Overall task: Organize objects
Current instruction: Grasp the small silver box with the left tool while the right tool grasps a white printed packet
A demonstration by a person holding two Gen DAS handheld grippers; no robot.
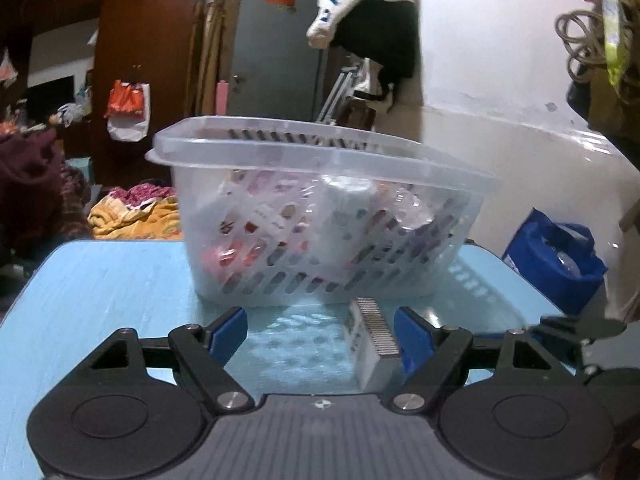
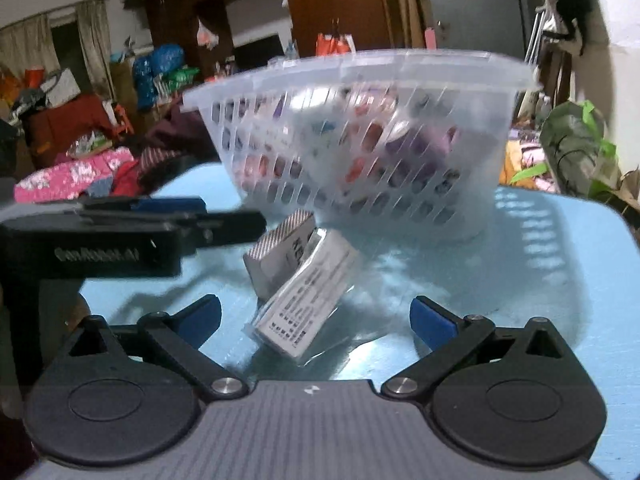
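Note:
A clear slotted plastic basket (image 1: 320, 216) holding several small packages stands on the light blue table (image 1: 112, 288); it also shows in the right wrist view (image 2: 360, 140). A small silver box (image 1: 370, 340) lies in front of the basket, close to the right finger of my open left gripper (image 1: 320, 334). In the right wrist view that box (image 2: 280, 252) leans against a flat white packet in clear wrap (image 2: 308, 304). My right gripper (image 2: 316, 320) is open, with the packet between its fingers. The left gripper (image 2: 168, 216) reaches in from the left, beside the box.
The table's left edge (image 1: 24, 292) and right edge (image 2: 624, 240) are near. A blue bag (image 1: 556, 256) sits off the table at right. Piles of clothes (image 2: 76, 176) lie beyond the table.

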